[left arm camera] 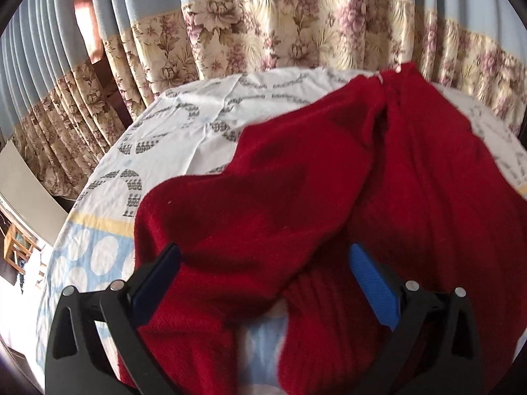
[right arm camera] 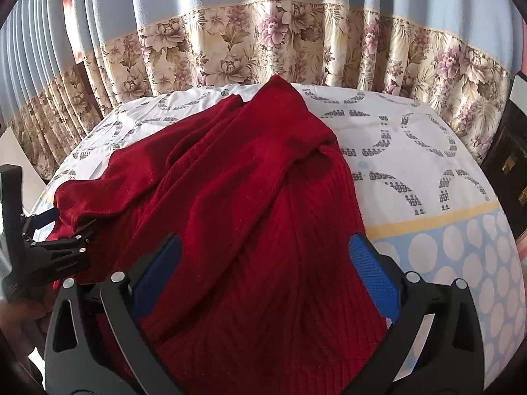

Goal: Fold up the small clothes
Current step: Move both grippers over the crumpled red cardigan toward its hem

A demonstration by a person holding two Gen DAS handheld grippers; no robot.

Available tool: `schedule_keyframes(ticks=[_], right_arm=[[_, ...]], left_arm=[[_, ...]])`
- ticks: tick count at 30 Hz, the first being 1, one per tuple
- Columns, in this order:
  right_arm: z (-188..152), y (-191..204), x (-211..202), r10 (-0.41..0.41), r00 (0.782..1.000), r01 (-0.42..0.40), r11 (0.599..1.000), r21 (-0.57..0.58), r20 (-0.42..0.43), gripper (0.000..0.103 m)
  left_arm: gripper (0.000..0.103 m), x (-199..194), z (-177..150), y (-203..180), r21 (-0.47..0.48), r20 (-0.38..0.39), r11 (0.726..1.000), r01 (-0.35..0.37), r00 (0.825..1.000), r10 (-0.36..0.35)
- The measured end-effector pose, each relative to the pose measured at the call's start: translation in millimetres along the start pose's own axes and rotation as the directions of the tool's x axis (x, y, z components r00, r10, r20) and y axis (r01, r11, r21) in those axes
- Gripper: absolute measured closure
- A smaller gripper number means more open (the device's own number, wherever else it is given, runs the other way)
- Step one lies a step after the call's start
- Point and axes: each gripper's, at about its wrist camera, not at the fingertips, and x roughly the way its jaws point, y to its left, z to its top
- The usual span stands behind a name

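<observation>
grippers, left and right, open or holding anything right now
Left gripper: open, jaws wide over the red sweater, gripping nothing.
Right gripper: open, jaws wide over the same sweater, gripping nothing.

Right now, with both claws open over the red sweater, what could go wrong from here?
1. The red sweater lies bunched, with a sleeve flopped across the body; a fold made now would likely trap those creases.
2. The left claw straddles several overlapping layers, so closing may grab more than one.
3. The sweater's far end reaches the back edge of the patterned sheet; a careless tug by the right claw could drag the sheet.
</observation>
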Motion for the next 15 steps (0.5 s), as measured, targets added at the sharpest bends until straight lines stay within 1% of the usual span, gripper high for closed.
schedule_keyframes(ticks=[2, 4, 6, 8, 9, 11, 12, 14, 15], right_arm=[[0, -5, 2, 0.004, 1.0, -0.004, 1.0, 0.011, -0.005, 0.003], [-2, -8, 4, 0.006, 1.0, -0.006, 1.0, 0.02, -0.011, 0.003], [-2, -10, 6, 0.009, 1.0, -0.008, 1.0, 0.025, -0.019, 0.003], [-3, -10, 7, 0.011, 1.0, -0.01, 1.0, 0.024, -0.023, 0.003], [-3, -10, 7, 0.012, 1.0, -0.011, 1.0, 0.02, -0.023, 0.003], [-3, -7, 7, 0.012, 1.0, -0.012, 1.0, 0.013, -0.023, 0.003], [-2, -4, 7, 0.012, 1.0, -0.012, 1.0, 0.006, -0.023, 0.003], [-2, -1, 8, 0.011, 1.0, -0.011, 1.0, -0.001, -0.026, 0.003], [-2, 0, 9, 0.012, 1.0, -0.012, 1.0, -0.005, -0.029, 0.003]], left_arm=[[0.003, 4, -1, 2, 0.003, 0.0, 1.0, -0.007, 1.0, 0.007], [0.017, 7, 1, 4, -0.007, 0.002, 1.0, 0.007, 1.0, -0.006], [0.036, 9, 4, 7, -0.027, -0.003, 0.999, 0.04, 0.999, -0.04], [0.046, 9, 7, 9, -0.049, 0.004, 0.997, 0.065, 0.998, -0.065], [0.055, 10, 9, 11, -0.057, 0.006, 0.996, 0.074, 0.997, -0.074], [0.064, 10, 14, 17, -0.079, 0.014, 0.992, 0.102, 0.995, -0.101], [0.071, 8, 16, 20, -0.09, 0.027, 0.99, 0.109, 0.994, -0.107], [0.077, 4, 18, 25, -0.101, 0.046, 0.988, 0.117, 0.993, -0.113], [0.081, 3, 19, 27, -0.102, 0.052, 0.988, 0.117, 0.992, -0.112]])
